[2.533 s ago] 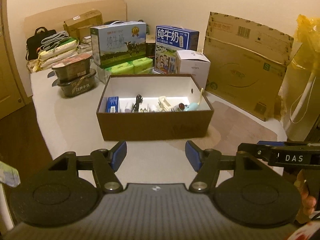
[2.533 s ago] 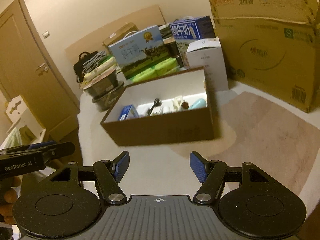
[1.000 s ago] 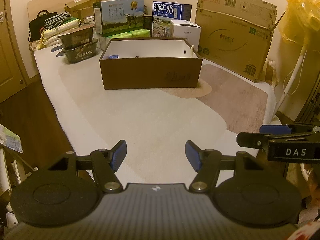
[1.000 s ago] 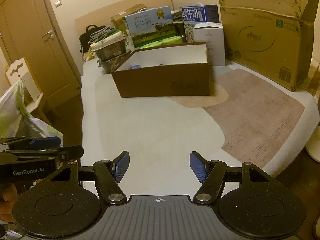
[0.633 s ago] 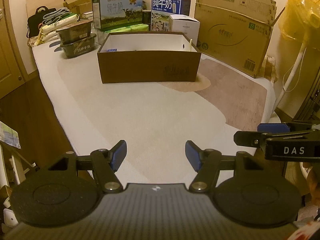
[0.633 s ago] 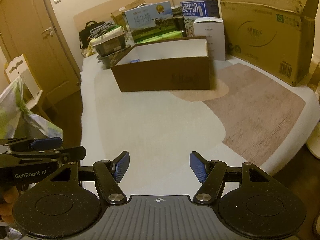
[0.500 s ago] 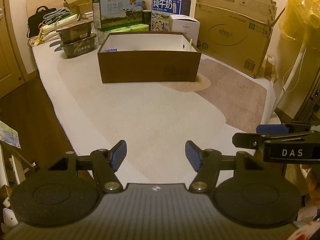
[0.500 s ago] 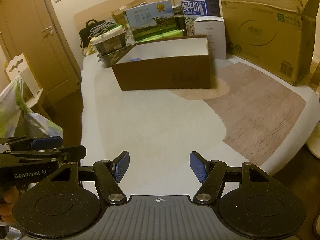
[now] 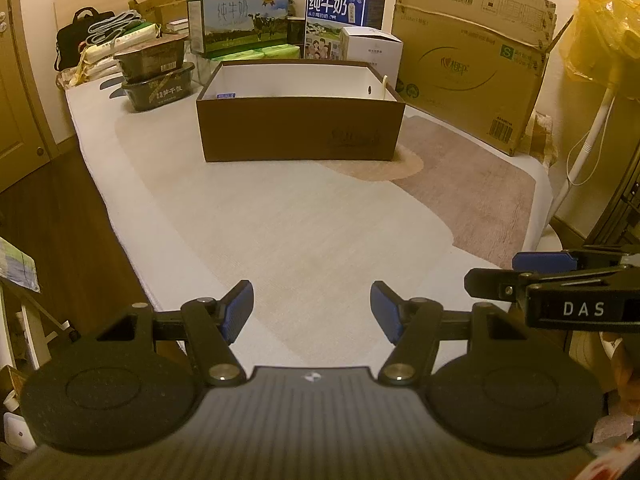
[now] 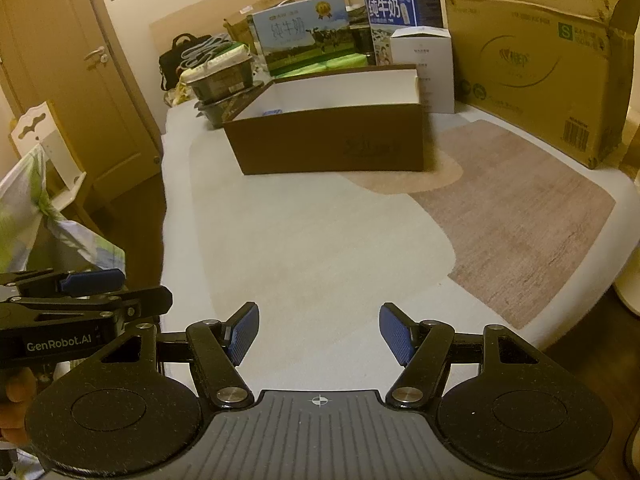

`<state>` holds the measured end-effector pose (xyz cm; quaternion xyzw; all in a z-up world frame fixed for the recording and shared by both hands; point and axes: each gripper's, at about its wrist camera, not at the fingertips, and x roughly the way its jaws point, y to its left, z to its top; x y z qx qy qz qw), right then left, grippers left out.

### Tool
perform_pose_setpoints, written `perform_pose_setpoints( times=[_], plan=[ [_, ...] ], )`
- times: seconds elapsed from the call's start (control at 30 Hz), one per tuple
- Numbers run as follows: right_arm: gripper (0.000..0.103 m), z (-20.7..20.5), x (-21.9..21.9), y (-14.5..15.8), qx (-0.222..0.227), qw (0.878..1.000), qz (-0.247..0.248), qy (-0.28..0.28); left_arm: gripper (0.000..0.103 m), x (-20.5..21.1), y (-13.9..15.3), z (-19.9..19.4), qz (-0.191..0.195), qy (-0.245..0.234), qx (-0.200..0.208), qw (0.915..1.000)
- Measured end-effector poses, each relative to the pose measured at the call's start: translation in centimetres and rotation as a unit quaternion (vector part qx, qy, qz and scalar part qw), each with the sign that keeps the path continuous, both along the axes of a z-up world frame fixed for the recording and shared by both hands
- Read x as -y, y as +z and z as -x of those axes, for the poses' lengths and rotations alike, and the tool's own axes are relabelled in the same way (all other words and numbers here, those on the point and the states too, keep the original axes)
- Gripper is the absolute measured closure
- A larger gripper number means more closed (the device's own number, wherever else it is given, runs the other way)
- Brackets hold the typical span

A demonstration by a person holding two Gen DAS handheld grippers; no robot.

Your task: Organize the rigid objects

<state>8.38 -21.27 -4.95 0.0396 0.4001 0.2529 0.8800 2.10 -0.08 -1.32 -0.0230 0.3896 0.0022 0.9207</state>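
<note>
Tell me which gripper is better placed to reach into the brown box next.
Neither clearly. The left gripper and right gripper both hang open and empty, far back from the brown box. The left faces it slightly more squarely.

We saw a brown cardboard box (image 9: pixel 300 130) with a white inside, and a small blue item (image 9: pixel 225 96) showing at its rim. The mat (image 9: pixel 280 220) under it was off-white with a tan-brown patch (image 9: pixel 472 184). Behind stood a pale blue and green milk carton (image 9: pixel 240 20) printed with cows, a dark blue and white carton (image 9: pixel 340 16), a plain white box (image 9: pixel 372 54) and black food trays (image 9: pixel 158 88). Both grippers (image 9: pixel 312 310) (image 10: pixel 319 334) were black with blue ribbed pads (image 9: pixel 239 312).
</note>
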Motion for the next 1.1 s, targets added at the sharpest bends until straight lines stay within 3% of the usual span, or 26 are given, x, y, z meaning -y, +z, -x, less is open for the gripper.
perform_pose_setpoints(
  times=[1.1],
  plan=[
    [0.036, -0.07, 0.07, -0.07, -0.002, 1.0, 0.001, 0.0, 0.041, 0.25, -0.15, -0.23, 0.001, -0.001, -0.001, 1.0]
  ],
)
